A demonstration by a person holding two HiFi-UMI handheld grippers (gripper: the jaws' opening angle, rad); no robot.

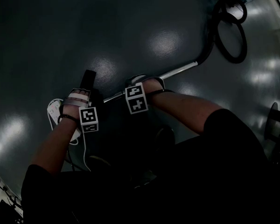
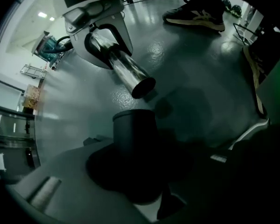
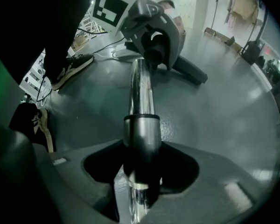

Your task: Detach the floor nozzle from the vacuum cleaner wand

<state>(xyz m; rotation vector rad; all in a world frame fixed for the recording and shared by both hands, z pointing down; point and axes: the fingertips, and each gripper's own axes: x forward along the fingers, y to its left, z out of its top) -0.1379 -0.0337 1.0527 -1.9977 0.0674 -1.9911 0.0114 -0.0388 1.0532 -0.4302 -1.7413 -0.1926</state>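
right tool (image 3: 140, 176) grips wand (image 3: 142, 87), left tool (image 2: 137, 171) nozzle (image 2: 133, 134).

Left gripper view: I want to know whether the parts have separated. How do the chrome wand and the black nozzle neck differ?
Finish: the chrome wand is shiny metal, the black nozzle neck matt and dark.
Hold: the wand runs through the right gripper, the neck sits in the left gripper.
Position: the wand's end hangs beyond the neck's mouth, with floor showing between them.
Shared: both are round, open-ended tubes.
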